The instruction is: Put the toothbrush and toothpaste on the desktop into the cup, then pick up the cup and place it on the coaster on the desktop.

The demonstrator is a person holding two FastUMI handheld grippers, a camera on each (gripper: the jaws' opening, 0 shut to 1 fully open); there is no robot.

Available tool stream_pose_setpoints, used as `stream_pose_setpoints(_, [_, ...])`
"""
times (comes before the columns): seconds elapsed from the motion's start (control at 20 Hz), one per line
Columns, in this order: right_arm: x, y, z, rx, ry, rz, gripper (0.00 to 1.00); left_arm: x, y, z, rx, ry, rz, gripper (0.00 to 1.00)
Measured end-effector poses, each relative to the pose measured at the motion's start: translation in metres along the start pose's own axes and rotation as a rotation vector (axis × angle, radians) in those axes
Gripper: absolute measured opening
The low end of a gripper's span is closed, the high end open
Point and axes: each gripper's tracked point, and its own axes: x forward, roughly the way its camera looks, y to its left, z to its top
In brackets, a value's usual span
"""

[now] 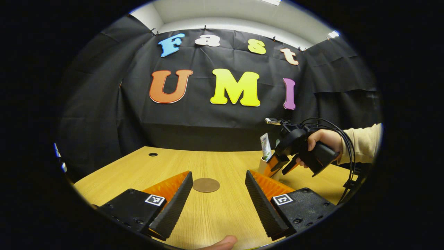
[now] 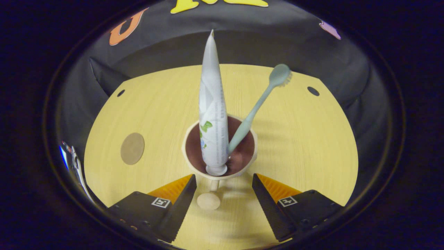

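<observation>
Looking along the left gripper (image 1: 218, 194): fingers spread wide, nothing between them, hovering low over the wooden desktop (image 1: 215, 215) with the round brown coaster (image 1: 206, 185) sitting flat just ahead in the gap. Off to the right, a hand (image 1: 321, 144) in a cream sleeve (image 1: 362, 144) holding the right gripper (image 1: 282, 166), tipped down right at the cup (image 1: 263, 164), toothpaste (image 1: 266, 146) poking up out of it; can't tell from here how wide those orange fingers are. Switching to the right gripper view: right gripper (image 2: 223, 194) also wide open, gripping nothing, poised over the pale cup (image 2: 220, 147) with its dark inside. Toothpaste tube (image 2: 212, 114) standing cap-down in the cup, nearly upright, and the pale green toothbrush (image 2: 258, 104) in there too, leaning right with bristles up. Cup handle (image 2: 209, 198) sticking out toward the camera, right between the two fingers but not touched. Coaster (image 2: 132, 148) bare, well off to the left of the cup.
</observation>
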Motion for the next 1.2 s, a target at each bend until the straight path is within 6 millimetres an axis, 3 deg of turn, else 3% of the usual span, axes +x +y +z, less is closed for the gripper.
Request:
stream_pose_setpoints(0.1, [0.005,0.010,0.003,0.087,0.048,0.046,0.92,-0.002,0.002,-0.008,0.002,0.015,-0.003,0.97])
stream_pose_setpoints(0.3, [0.023,-0.002,-0.006,0.054,0.100,-0.033,0.91,-0.004,0.011,-0.018,-0.012,0.036,-0.004,0.96])
stream_pose_setpoints(0.6, [0.022,0.000,-0.005,0.078,0.125,-0.042,0.80,-0.004,0.020,-0.027,-0.034,0.064,-0.002,0.97])
stream_pose_setpoints(1.05, [0.019,-0.001,-0.009,0.065,0.152,-0.057,0.63,-0.005,0.017,-0.026,-0.032,0.063,-0.015,0.97])
stream_pose_setpoints(1.15, [0.013,0.000,-0.011,0.071,0.172,-0.063,0.54,-0.006,0.017,-0.026,-0.032,0.064,-0.021,0.96])
stream_pose_setpoints(1.2, [0.015,-0.001,-0.012,0.082,0.175,-0.073,0.43,-0.006,0.017,-0.027,-0.034,0.066,-0.023,0.96])
